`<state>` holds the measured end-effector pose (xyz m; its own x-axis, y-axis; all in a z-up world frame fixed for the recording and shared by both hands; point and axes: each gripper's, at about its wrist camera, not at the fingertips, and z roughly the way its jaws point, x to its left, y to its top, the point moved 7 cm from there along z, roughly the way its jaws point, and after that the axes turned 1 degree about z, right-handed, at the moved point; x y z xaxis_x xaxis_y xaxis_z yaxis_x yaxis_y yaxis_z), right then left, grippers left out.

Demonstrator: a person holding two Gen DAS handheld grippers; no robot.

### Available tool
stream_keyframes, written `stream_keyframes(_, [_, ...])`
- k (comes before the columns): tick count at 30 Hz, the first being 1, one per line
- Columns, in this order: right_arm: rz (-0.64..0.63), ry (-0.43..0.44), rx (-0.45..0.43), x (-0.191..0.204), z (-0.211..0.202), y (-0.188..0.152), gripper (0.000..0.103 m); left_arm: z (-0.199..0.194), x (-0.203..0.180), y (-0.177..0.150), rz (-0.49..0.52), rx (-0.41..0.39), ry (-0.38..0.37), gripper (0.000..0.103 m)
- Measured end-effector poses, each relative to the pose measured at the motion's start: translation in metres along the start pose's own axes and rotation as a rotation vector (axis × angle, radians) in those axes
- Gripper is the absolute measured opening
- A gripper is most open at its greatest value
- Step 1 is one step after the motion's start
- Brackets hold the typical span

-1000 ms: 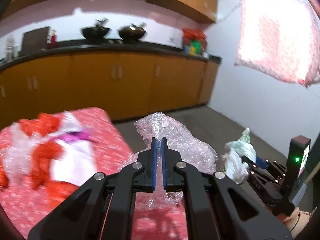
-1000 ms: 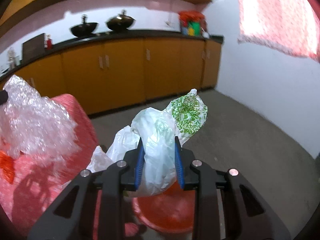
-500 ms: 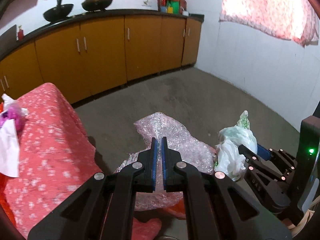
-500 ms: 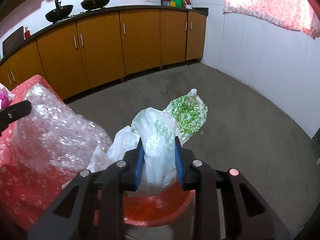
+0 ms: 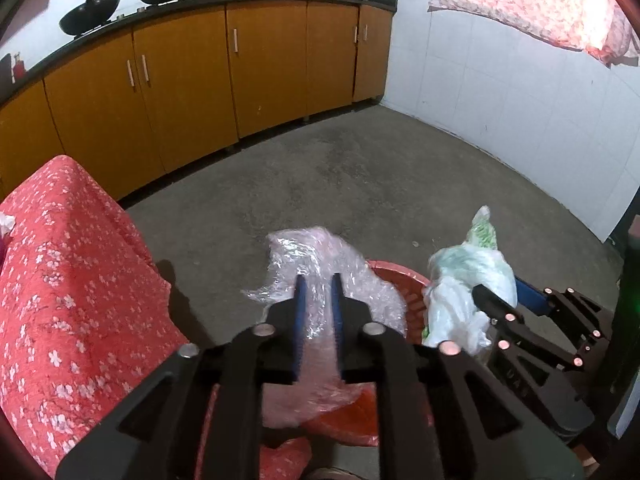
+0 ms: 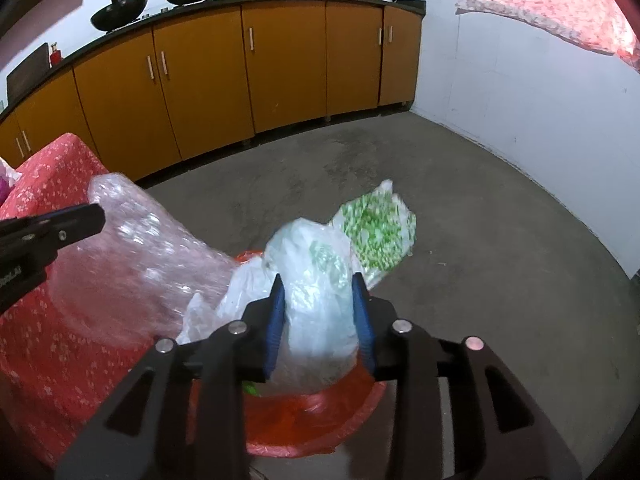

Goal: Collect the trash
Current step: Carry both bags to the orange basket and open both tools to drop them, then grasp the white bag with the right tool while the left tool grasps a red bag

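Left wrist view: left gripper (image 5: 318, 296) opening around bubble wrap (image 5: 320, 280); right gripper (image 6: 320, 312) opening around plastic bags (image 6: 320, 280). Risk (light, springy): either snags the red bin (image 5: 396, 274) rim at 1 o'clock.

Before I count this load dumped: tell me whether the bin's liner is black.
No, the liner in the bin is red, showing below the plastic bags.

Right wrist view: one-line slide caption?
Right tool, jaws opening, releases crumpled plastic bags over the red bin; left tool brings bubble wrap alongside.
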<state>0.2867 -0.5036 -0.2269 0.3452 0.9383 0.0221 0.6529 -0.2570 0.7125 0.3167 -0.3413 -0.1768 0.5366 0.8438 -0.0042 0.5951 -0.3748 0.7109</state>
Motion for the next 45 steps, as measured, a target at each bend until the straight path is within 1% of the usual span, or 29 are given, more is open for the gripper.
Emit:
stream_keyframes(1, [-0.001, 0.004, 0.001, 0.0, 0.002, 0.0, 0.036, 0.0, 0.0, 0.0, -0.004, -0.004, -0.002, 0.029])
stream_keyframes(3, [0.004, 0.012, 0.004, 0.003, 0.004, 0.001, 0.036, -0.002, 0.003, 0.001, -0.014, -0.01, -0.001, 0.037])
stream_keyframes(7, [0.006, 0.018, -0.004, 0.008, 0.004, 0.004, 0.036, -0.006, 0.011, 0.006, -0.04, -0.011, 0.004, 0.037])
stream_keyframes(10, [0.011, 0.023, -0.02, 0.012, -0.004, 0.011, 0.038, -0.019, 0.022, 0.011, -0.071, -0.036, 0.012, 0.037])
stream_keyframes(11, [0.013, 0.025, -0.027, 0.013, -0.008, 0.008, 0.039, -0.026, 0.028, 0.013, -0.086, -0.046, 0.015, 0.037])
stream_keyframes(14, [0.021, 0.04, -0.045, 0.021, -0.018, 0.015, 0.04, -0.045, 0.042, 0.017, -0.114, -0.07, 0.026, 0.037])
stream_keyframes(17, [0.018, 0.081, -0.069, 0.038, -0.035, 0.024, 0.042, -0.069, 0.06, 0.014, -0.127, -0.1, 0.049, 0.037])
stream_keyframes(20, [-0.001, 0.144, -0.087, 0.068, -0.055, 0.035, 0.042, -0.098, 0.086, 0.008, -0.143, -0.136, 0.094, 0.039])
stream_keyframes(22, [-0.023, 0.204, -0.098, 0.098, -0.07, 0.043, 0.043, -0.114, 0.104, 0.004, -0.154, -0.152, 0.126, 0.041])
stream_keyframes(25, [-0.053, 0.285, -0.109, 0.138, -0.091, 0.051, 0.044, -0.148, 0.144, -0.012, -0.189, -0.182, 0.192, 0.043])
stream_keyframes(26, [-0.068, 0.323, -0.108, 0.158, -0.099, 0.053, 0.044, -0.157, 0.155, -0.015, -0.197, -0.191, 0.209, 0.044])
stream_keyframes(28, [-0.093, 0.39, -0.1, 0.193, -0.113, 0.055, 0.045, -0.178, 0.18, -0.026, -0.213, -0.212, 0.264, 0.048])
stream_keyframes(29, [-0.103, 0.415, -0.096, 0.205, -0.119, 0.054, 0.045, -0.193, 0.199, -0.035, -0.226, -0.225, 0.305, 0.049])
stream_keyframes(30, [-0.117, 0.445, -0.089, 0.223, -0.124, 0.053, 0.045, -0.201, 0.21, -0.04, -0.235, -0.23, 0.327, 0.05])
stream_keyframes(31, [-0.131, 0.472, -0.081, 0.241, -0.129, 0.052, 0.045, -0.212, 0.229, -0.049, -0.249, -0.235, 0.367, 0.052])
stream_keyframes(33, [-0.156, 0.509, -0.07, 0.269, -0.135, 0.05, 0.045, -0.227, 0.254, -0.06, -0.269, -0.238, 0.42, 0.055])
stream_keyframes(34, [-0.17, 0.527, -0.063, 0.285, -0.137, 0.049, 0.045, -0.236, 0.273, -0.068, -0.288, -0.239, 0.459, 0.057])
stream_keyframes(36, [-0.19, 0.555, -0.052, 0.309, -0.143, 0.043, 0.045, -0.246, 0.3, -0.082, -0.328, -0.235, 0.503, 0.057])
stream_keyframes(38, [-0.218, 0.582, -0.044, 0.339, -0.146, 0.042, 0.045, -0.257, 0.332, -0.097, -0.379, -0.231, 0.541, 0.058])
stream_keyframes(41, [-0.263, 0.623, -0.035, 0.377, -0.152, 0.037, 0.046, -0.27, 0.364, -0.114, -0.436, -0.233, 0.584, 0.06])
stream_keyframes(43, [-0.292, 0.638, -0.031, 0.399, -0.153, 0.032, 0.051, -0.276, 0.379, -0.123, -0.464, -0.238, 0.611, 0.063])
stream_keyframes(45, [-0.315, 0.637, -0.02, 0.417, -0.152, 0.028, 0.051, -0.281, 0.395, -0.133, -0.496, -0.239, 0.636, 0.063])
